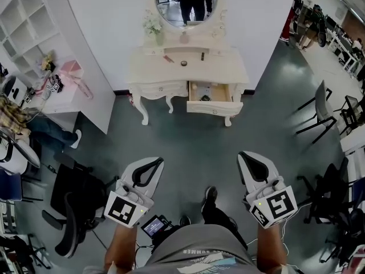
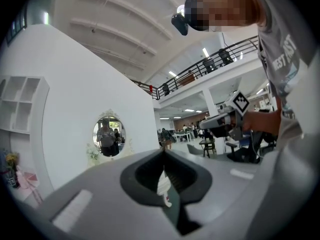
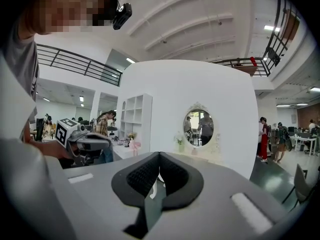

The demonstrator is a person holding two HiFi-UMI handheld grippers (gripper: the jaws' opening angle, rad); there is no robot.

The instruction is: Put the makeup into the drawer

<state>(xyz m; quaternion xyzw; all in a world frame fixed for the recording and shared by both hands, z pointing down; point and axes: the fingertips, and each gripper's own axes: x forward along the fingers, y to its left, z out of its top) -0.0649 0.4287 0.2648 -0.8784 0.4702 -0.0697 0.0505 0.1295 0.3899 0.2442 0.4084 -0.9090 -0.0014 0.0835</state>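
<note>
Head view shows left gripper (image 1: 157, 161) and right gripper (image 1: 243, 155) both fully closed on nothing, held level ahead for the approach, well apart from the dressing table (image 1: 223, 68), where the makeup (image 1: 183, 63) lies above the open drawer (image 1: 214, 108), apparently ready to receive it.

Ahead of me a white wall (image 1: 114, 16) carries an oval mirror (image 1: 185, 4); dark grey floor (image 1: 194, 141), white shelves (image 1: 23, 21) left, chairs (image 1: 324, 104) right.
</note>
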